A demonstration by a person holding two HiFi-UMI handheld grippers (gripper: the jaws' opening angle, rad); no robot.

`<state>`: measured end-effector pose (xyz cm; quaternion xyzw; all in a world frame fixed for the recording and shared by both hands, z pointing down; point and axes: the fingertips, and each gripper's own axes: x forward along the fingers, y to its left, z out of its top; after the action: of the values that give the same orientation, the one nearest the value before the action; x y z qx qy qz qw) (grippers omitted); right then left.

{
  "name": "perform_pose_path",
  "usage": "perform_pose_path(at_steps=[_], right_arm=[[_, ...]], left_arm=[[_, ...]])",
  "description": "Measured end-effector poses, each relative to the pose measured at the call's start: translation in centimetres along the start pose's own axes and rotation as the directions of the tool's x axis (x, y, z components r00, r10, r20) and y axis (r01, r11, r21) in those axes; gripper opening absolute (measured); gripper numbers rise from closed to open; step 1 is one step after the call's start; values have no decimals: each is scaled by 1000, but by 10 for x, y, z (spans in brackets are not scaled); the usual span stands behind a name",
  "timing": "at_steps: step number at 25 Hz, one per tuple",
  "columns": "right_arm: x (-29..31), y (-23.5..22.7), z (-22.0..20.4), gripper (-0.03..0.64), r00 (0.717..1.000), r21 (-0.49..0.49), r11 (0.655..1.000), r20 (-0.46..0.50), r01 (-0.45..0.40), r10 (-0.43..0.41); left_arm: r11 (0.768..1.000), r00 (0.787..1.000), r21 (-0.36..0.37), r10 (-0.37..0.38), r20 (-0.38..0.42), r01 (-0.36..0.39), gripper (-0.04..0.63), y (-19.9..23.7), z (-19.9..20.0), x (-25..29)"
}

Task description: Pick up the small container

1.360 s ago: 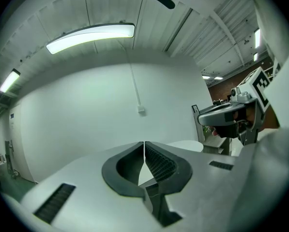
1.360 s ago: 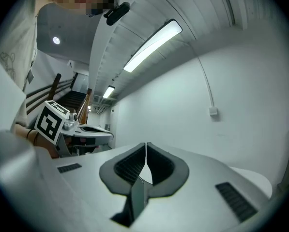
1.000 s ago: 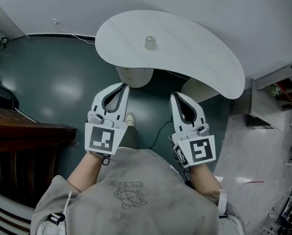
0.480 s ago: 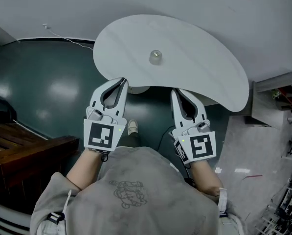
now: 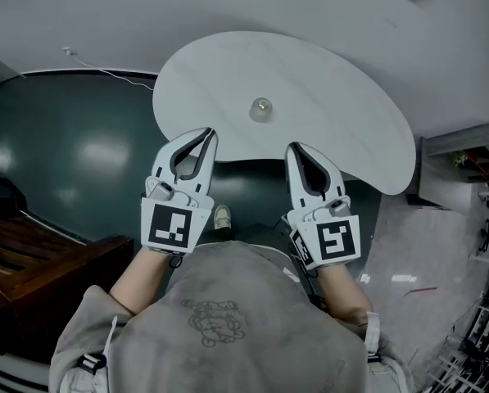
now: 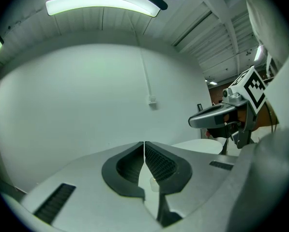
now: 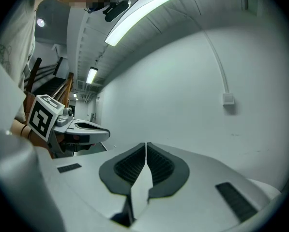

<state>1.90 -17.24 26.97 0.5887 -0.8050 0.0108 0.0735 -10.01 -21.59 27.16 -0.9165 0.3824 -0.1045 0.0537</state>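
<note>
The small container (image 5: pixel 260 109), a pale translucent cup, stands alone near the middle of the white kidney-shaped table (image 5: pixel 342 113). My left gripper (image 5: pixel 209 132) hangs at the table's near edge, left of and short of the cup, its jaws closed together on nothing. My right gripper (image 5: pixel 294 147) sits level with it on the right, also shut and empty. In the left gripper view the shut jaws (image 6: pixel 144 144) point at a white wall, and the cup (image 6: pixel 154 184) shows low in the slit beneath them. The right gripper view shows its shut jaws (image 7: pixel 146 144).
Dark green floor (image 5: pixel 80 154) surrounds the table, with a dark wooden bench (image 5: pixel 31 260) at the left and a thin cable (image 5: pixel 105 74) along the wall. Shelving (image 5: pixel 465 150) stands at the right. A shoe (image 5: pixel 221 216) shows between the grippers.
The view has closed in on the table: the cup sits lower and nearer, and both grippers' tips now reach the table's near edge. Both jaws stay shut.
</note>
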Motion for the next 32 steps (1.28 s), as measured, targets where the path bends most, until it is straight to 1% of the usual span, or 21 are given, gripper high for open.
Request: perform_pose_path(at_steps=[3, 6, 10, 13, 16, 19, 24, 29, 31, 32], right_arm=[[6, -11, 2, 31, 1000, -7, 1000, 2, 0, 0], [15, -23, 4, 31, 1000, 0, 1000, 13, -16, 16], [24, -34, 3, 31, 999, 7, 999, 18, -33, 33], [29, -45, -3, 32, 999, 9, 999, -3, -32, 32], [36, -53, -10, 32, 999, 19, 999, -19, -40, 41], [42, -58, -18, 32, 998, 31, 998, -28, -53, 54], [62, -68, -28, 34, 994, 33, 994, -44, -101, 102], [88, -78, -39, 35, 995, 56, 994, -44, -91, 94], [101, -81, -45, 47, 994, 67, 994, -50, -90, 94], [108, -84, -49, 78, 994, 74, 993, -54, -93, 97]], left_arm=[[1000, 1000, 17, -2, 5, 1, 21, -1, 7, 10], [999, 1000, 38, 17, 9, -17, 21, -1, 15, 20], [999, 999, 31, 36, 4, -36, 21, -3, 17, 31], [999, 999, 23, 41, -6, -41, 21, -7, 15, 41], [999, 999, 10, 49, -11, -49, 21, -7, 12, 52], [999, 999, 16, 46, -17, -46, 21, -7, 7, 63], [998, 998, -7, 56, -38, -56, 21, -3, 0, 91], [997, 996, -20, 72, -44, -73, 21, 8, -15, 114], [997, 996, -19, 69, -53, -71, 21, 12, -24, 125], [997, 996, -17, 68, -58, -69, 21, 14, -27, 132]])
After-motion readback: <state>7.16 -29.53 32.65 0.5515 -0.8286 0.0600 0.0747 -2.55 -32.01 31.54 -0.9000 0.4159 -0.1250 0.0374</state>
